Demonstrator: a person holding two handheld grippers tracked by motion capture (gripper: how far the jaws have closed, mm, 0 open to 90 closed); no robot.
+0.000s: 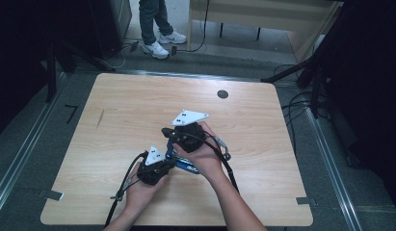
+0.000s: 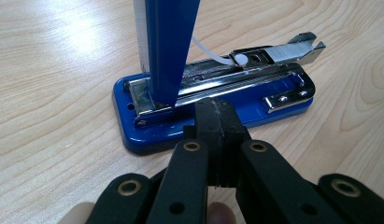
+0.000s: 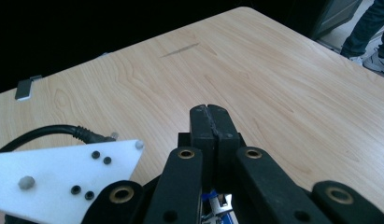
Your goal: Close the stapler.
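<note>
A blue stapler [image 2: 213, 100] lies on the wooden surface [image 1: 138, 115], its lid [image 2: 168, 46] swung upright and the staple channel [image 2: 236, 79] exposed. The left tool [image 2: 216, 122] is pressed together just in front of the stapler's base; the right tool [image 3: 211, 125] is pressed together above it. The base is best steadied while the lid is handled. No writing can be read.

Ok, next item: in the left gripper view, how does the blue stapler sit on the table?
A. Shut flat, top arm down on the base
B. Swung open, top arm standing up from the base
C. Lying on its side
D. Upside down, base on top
B: in the left gripper view the stapler has its blue top arm standing upright from the hinge end, with the metal staple channel lying bare along the base.
</note>
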